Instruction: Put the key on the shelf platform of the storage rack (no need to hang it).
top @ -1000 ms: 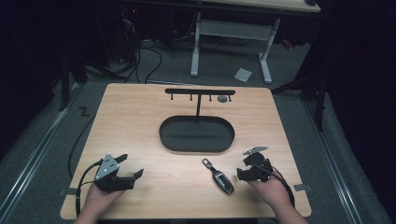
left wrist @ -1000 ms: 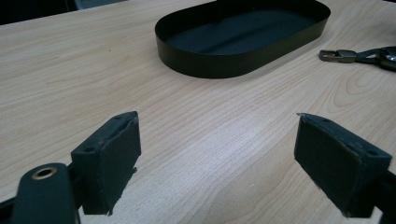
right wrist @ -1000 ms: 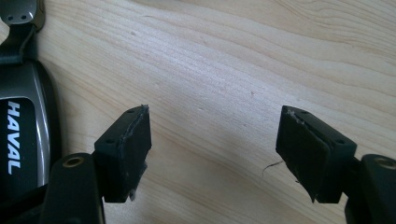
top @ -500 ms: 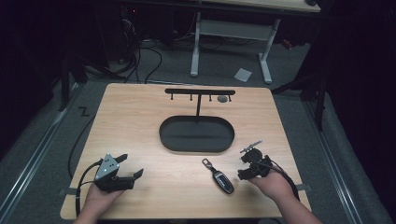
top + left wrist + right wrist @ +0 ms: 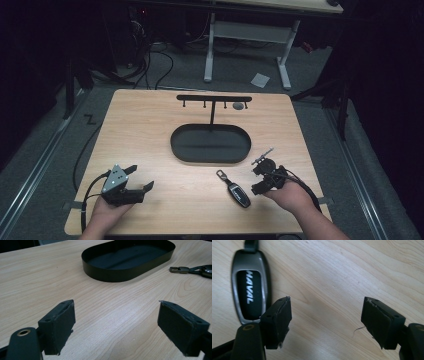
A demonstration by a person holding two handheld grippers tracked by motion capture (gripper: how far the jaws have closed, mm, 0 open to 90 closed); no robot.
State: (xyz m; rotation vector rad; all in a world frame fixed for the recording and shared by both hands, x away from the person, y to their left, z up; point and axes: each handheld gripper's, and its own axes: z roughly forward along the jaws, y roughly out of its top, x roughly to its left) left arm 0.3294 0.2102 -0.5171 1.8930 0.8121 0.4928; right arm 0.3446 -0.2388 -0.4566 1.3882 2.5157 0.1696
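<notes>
right hand-held gripper: released, jaws just widening, nothing between | key fob: ungrasped on worktop | left hand-held gripper: released, idle | pickup pending

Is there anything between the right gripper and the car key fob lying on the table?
Nothing visible. The right gripper, jaws open, sits just right of the key fob, with bare table between them; nothing lies between its jaws.

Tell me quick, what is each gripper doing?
Left gripper: open, holding nothing.
Right gripper: open, jaws just widening, nothing between them; car key beside it.
</notes>
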